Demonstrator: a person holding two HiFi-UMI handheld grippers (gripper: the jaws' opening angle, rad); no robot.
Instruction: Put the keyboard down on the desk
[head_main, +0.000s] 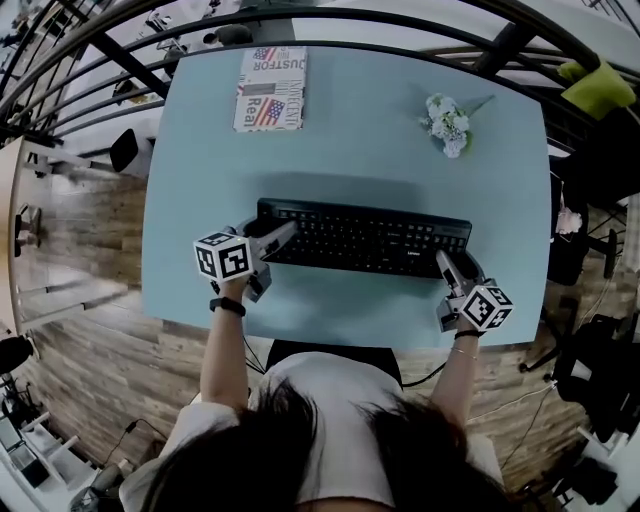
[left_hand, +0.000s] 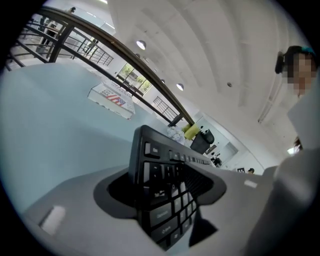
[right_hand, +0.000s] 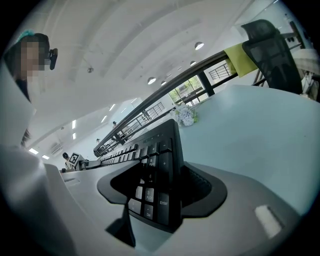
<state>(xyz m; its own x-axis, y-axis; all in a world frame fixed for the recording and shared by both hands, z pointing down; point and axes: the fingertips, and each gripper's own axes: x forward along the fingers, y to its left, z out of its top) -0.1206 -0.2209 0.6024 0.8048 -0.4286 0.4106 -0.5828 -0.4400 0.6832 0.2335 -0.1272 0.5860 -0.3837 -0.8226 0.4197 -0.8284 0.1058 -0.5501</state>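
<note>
Looking basically done to me. At the left of the head view, the left gripper (head_main: 272, 250) has loose fingers, spread around the keyboard's (head_main: 365, 238) left end without squeezing it. The keyboard sits flat across the middle of the worktop (head_main: 350, 140), a bit below center. Over at the right, the right gripper (head_main: 457, 268) is equally slack around the other end. All that's left, I'd guess, is sliding both grippers clear. Only the head view shows the whole board lying square. Only the gripper views show the gap between fingers and keys.
</note>
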